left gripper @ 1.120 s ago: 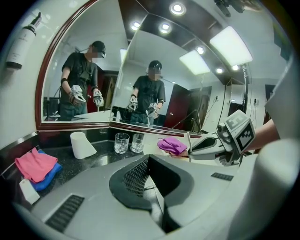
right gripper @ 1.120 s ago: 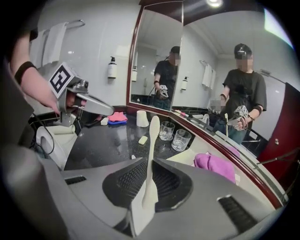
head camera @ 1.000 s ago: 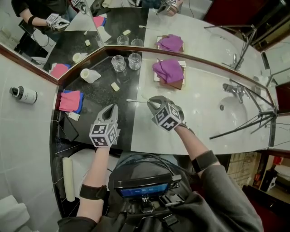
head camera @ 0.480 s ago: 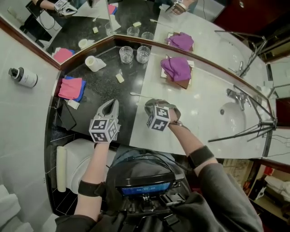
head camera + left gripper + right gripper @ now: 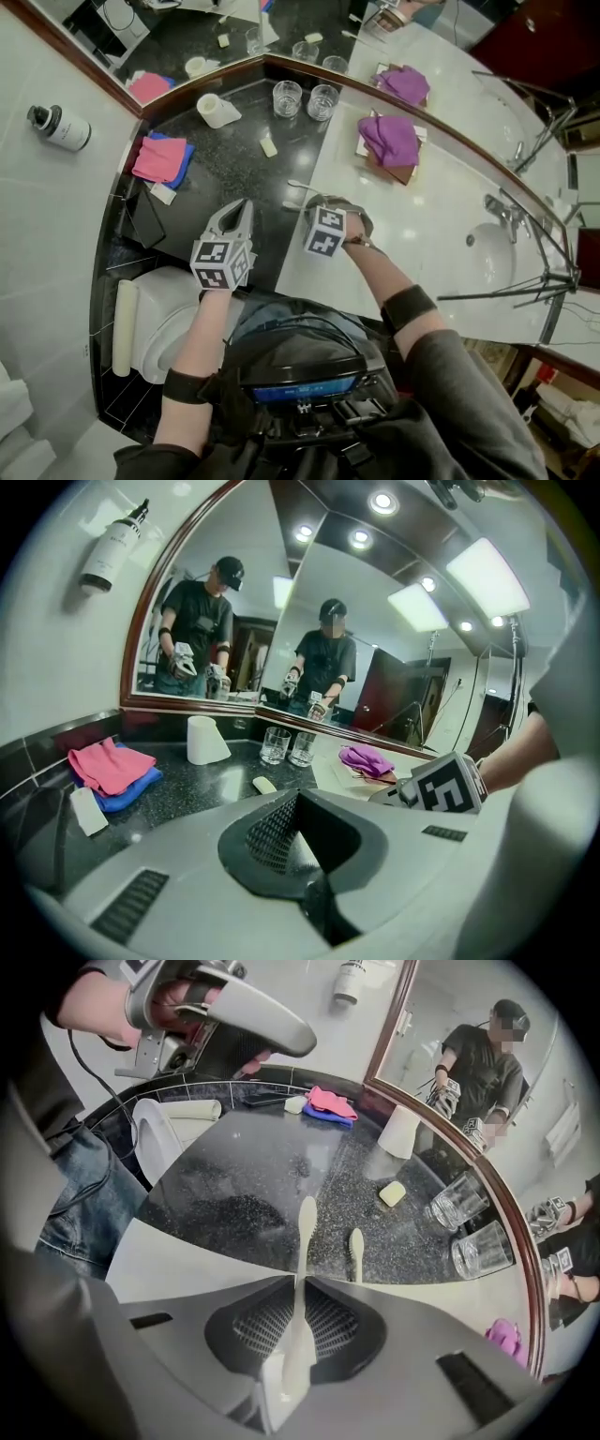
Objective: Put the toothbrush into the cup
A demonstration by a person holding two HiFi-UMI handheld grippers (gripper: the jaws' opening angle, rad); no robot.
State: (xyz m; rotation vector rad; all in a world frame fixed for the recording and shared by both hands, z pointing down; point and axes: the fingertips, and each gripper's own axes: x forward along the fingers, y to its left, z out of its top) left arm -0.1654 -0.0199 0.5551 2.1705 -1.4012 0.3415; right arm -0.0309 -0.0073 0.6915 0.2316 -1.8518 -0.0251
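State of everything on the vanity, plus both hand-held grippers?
Left hand-held gripper: shut, empty.
Right hand-held gripper: shut on cream plastic toothbrush.
Second cream toothbrush: loose, lying on the black stone counter.
Two clear glass tumblers: upright, apparently empty.
Purple cloth: crumpled.
Pink cloth: lying on a blue cloth.

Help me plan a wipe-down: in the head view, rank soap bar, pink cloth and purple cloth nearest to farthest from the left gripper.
1. Soap bar, just ahead.
2. Pink cloth, off to the left.
3. Purple cloth, far off to the right.
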